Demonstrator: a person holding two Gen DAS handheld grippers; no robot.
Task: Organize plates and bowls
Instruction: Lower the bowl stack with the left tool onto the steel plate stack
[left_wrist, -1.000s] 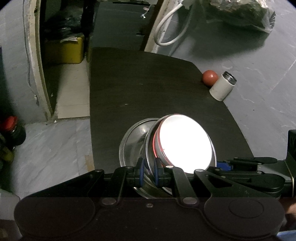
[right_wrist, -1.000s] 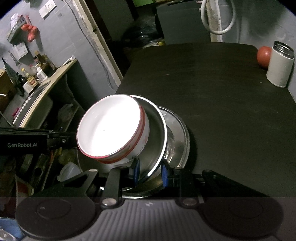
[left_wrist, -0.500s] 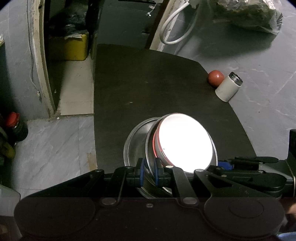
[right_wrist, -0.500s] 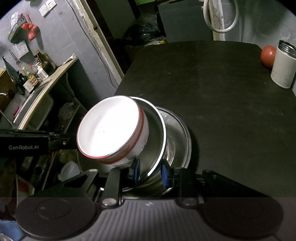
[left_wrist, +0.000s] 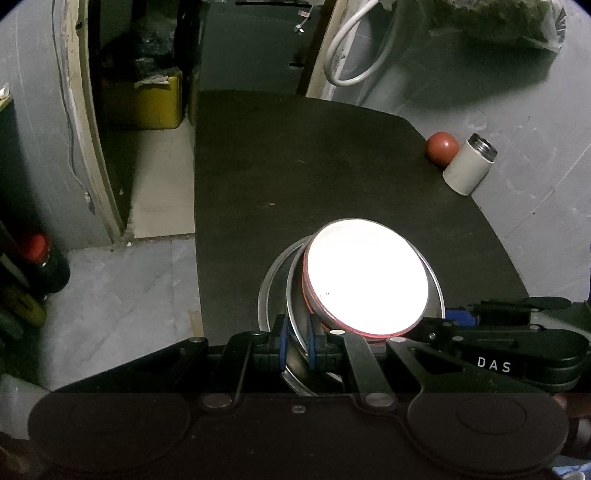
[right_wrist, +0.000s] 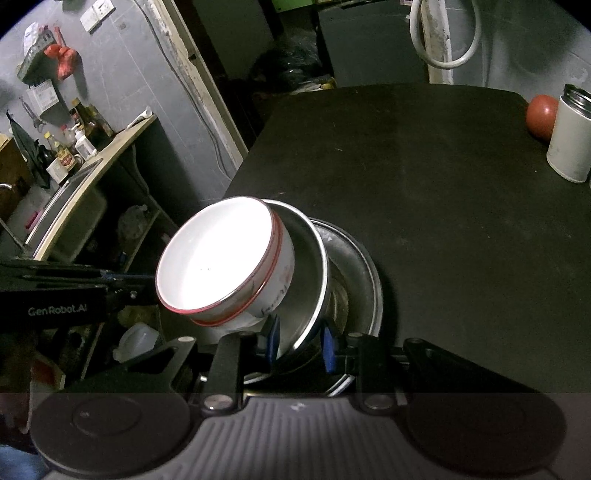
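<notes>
Setting: dim utility kitchen, lit mostly from the near side.

- Tabletop (left_wrist: 314, 177): black, matte, rounded far corners; stands against a grey wall (left_wrist: 517, 110) on its right side.
- Red ball (left_wrist: 441, 147) and white canister with metal rim (left_wrist: 468, 164): at the tabletop's far right edge, just beside each other.
- White hose (left_wrist: 347, 62): looped, hanging by a pale door frame behind the tabletop.
- Plastic bag (left_wrist: 506, 18): bulky, high on the wall.
- Floor (left_wrist: 110, 295): grey marbled tiles; a paler strip leads into a dark doorway.
- Yellow box (left_wrist: 147, 99): inside that doorway.
- Side counter (right_wrist: 92, 173): pale-edged, carrying bottles (right_wrist: 81, 129), open shelves beneath.
- Wall socket (right_wrist: 100, 9): upper left.
</notes>
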